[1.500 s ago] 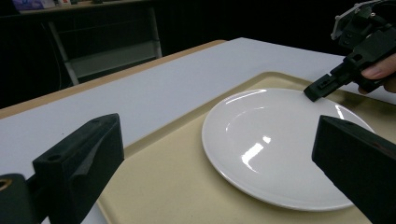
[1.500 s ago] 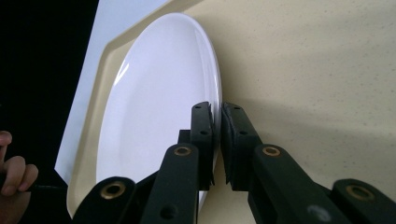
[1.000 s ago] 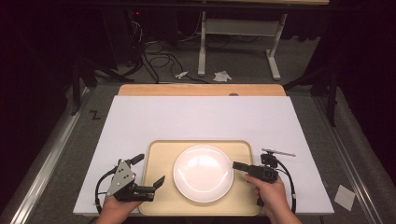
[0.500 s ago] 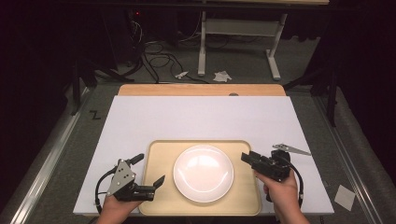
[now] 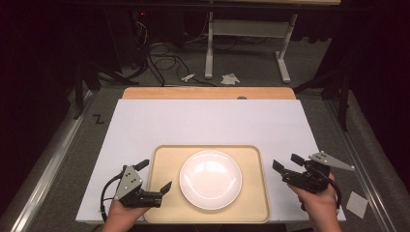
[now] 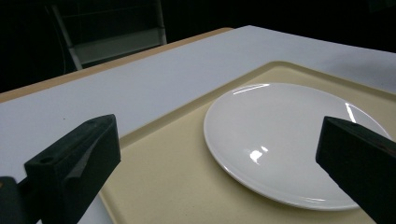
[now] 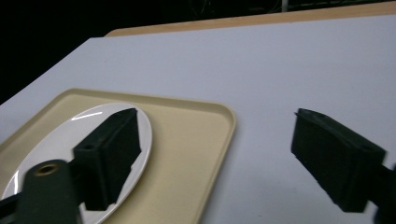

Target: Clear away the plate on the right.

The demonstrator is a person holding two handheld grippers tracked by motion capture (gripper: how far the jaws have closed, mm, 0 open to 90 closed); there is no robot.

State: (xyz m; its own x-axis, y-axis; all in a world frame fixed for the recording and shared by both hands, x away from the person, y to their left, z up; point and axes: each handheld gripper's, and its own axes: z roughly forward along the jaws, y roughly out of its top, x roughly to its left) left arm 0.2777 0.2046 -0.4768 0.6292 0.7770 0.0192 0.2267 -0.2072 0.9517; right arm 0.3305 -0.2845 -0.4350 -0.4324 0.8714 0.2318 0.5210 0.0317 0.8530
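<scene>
1. Plate [image 5: 211, 179]: white, round, glossy, lying flat in the middle of the tan tray [image 5: 256, 193]. It sits between the two grippers, just past the left gripper's fingertips and well off to the side of the right gripper's.
2. Handling, my read: looks like glazed ceramic or melamine, so rigid, moderately heavy, slick under the pads, and it would chip if dropped. The rim is the only place to take hold, since the centre is a flat dish. Take the near rim edge with one finger over and one under. The low rim lying flush on the tray makes getting under it awkward.
3. Tray: stiff, with a raised lip and rounded corners. It likely slides on the sheet if pushed, and the lip is a grip point too.
4. Left gripper [image 5: 153, 181]: jaws spread wide, nothing between them. One tip sits over the tray's left lip; in the left gripper view the plate [image 6: 289, 140] lies ahead between the fingers [image 6: 74, 163].
5. Right gripper [image 5: 284, 164]: jaws have just been opening and now stand wide and empty, held off the tray's right edge over the white sheet [image 5: 208, 121]. In the right gripper view the tray corner [image 7: 224, 116] lies between the fingers [image 7: 112, 149].
6. Writing: a dark "Z"-like mark [image 5: 98, 119] on the grey surface left of the sheet. No brands or labels readable on the plate or tray.
</scene>
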